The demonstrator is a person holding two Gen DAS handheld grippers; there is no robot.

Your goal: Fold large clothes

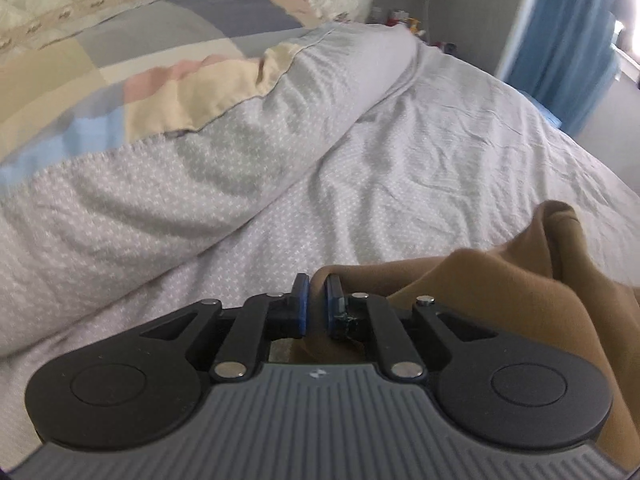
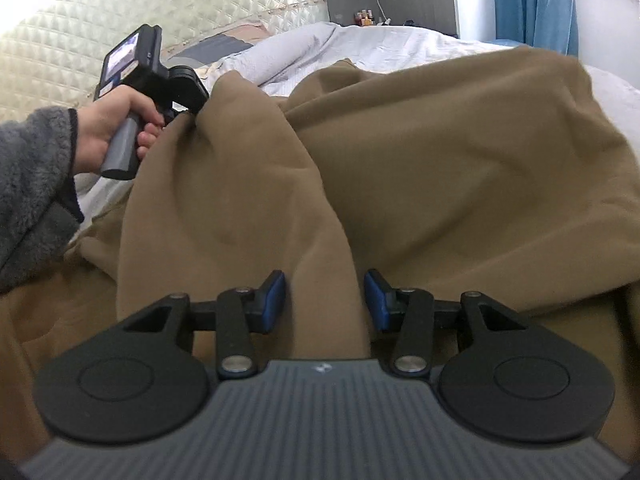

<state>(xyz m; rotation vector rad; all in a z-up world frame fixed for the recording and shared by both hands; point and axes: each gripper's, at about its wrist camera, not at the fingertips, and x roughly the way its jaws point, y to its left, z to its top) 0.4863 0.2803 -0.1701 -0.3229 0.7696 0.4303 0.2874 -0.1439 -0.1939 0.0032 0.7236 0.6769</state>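
A large brown garment (image 2: 440, 160) lies bunched on the bed. My left gripper (image 1: 316, 300) is shut on a fold of its edge (image 1: 500, 292), held above the grey bedsheet. In the right wrist view the left gripper (image 2: 188, 100) shows at the far left, in a hand, with the cloth hanging from it. My right gripper (image 2: 325, 300) is open, its blue pads (image 2: 276, 298) on either side of a raised ridge of the brown cloth, apart from it.
The bed has a grey patterned sheet (image 1: 440, 160). A rolled duvet (image 1: 200, 176) with a patchwork cover lies along the left. A quilted headboard (image 2: 120, 28) stands behind. Blue curtains (image 2: 532, 4) hang at the far right, and small bottles (image 2: 366, 16) stand on a nightstand.
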